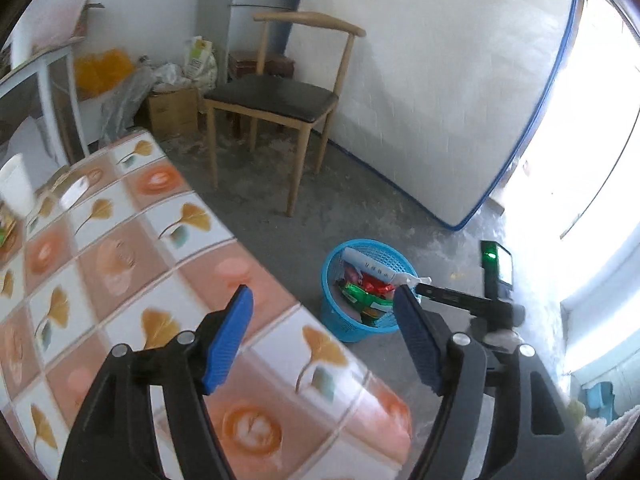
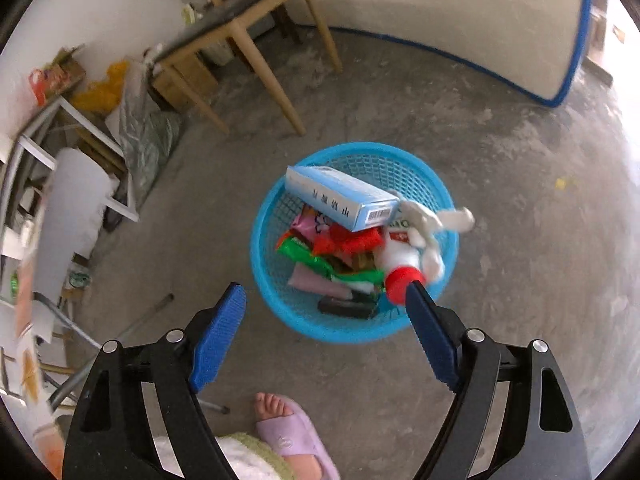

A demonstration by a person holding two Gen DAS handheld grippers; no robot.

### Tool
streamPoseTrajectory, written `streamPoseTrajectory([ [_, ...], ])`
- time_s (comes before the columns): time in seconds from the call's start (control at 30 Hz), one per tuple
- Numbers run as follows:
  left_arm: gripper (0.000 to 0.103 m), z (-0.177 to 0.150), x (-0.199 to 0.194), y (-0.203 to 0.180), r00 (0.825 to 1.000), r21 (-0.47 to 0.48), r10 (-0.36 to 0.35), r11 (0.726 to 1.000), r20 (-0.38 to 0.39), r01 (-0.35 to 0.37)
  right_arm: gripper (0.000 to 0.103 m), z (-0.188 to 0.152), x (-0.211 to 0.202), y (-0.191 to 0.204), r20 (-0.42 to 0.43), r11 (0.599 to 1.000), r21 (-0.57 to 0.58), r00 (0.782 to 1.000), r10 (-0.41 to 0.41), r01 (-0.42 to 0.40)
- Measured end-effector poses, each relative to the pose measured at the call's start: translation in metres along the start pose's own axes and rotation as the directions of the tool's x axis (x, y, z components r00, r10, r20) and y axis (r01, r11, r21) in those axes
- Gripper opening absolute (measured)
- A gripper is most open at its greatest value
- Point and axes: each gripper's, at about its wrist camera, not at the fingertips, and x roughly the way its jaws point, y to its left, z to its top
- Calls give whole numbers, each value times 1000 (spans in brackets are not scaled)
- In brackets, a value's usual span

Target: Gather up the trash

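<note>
1. Ahead of the right gripper (image 2: pixel 326 302), the basket (image 2: pixel 280 200) mouth is open above but crowded with a box (image 2: pixel 340 196) and wrappers (image 2: pixel 320 256).
2. Bare floor (image 2: pixel 520 160) surrounds it.
3. Chair (image 2: pixel 256 56) legs stand beyond.
4. Below the left gripper (image 1: pixel 324 308), the table (image 1: pixel 120 260) edge blocks.

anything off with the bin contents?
Yes. The long blue-white box lies propped across the blue basket, not settled in. A white bottle with a red cap and crumpled tissue sit at the rim, the tissue hanging over it.
</note>
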Motion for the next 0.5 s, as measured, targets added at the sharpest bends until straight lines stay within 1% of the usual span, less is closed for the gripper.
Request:
streamPoseTrajectory([
  [0.03, 71, -4, -7, 0, 1000, -10, -2, 1000, 11, 2, 78, -7, -14, -1, 18, 1000, -6, 1000, -2, 2],
  [0.1, 77, -11, -20, 1, 999, -23, -10, 1000, 32, 10, 78, -16, -38, 3, 55, 1000, -27, 998, -7, 9],
  [0.13, 79, -14, -27, 0, 999, -27, -11, 1000, 45, 12, 78, -20, -50, 6, 77, 999, -39, 997, -4, 7],
  [0.17, 82, -18, -38, -2, 998, -34, -4, 999, 67, 6, 78, -24, -65, 9, 108, 999, -52, 994, 2, 4],
  [0.23, 90, -25, -60, -5, 994, -52, 19, 999, 109, -13, 79, -35, -103, 24, 204, 995, -101, 979, 15, 6],
  [0.27, 97, -28, -72, -6, 991, -63, 35, 998, 131, -27, 83, -41, -123, 31, 257, 992, -123, 966, 23, 9],
  [0.3, 97, -33, -86, -7, 985, -81, 55, 996, 163, -42, 87, -51, -154, 43, 345, 988, -154, 938, 48, 6],
  [0.33, 97, -37, -100, -9, 978, -95, 66, 994, 195, -48, 96, -55, -169, 49, 393, 985, -172, 918, 63, 7],
  [0.4, 97, -46, -120, -10, 967, -115, 81, 992, 240, -54, 96, -72, -208, 68, 497, 974, -225, 863, 89, 29],
  [0.43, 97, -50, -128, -11, 963, -126, 92, 990, 252, -61, 96, -78, -220, 76, 523, 969, -245, 846, 102, 35],
  [0.5, 97, -62, -142, -14, 957, -152, 128, 984, 261, -90, 96, -92, -241, 95, 554, 954, -295, 822, 133, 44],
])
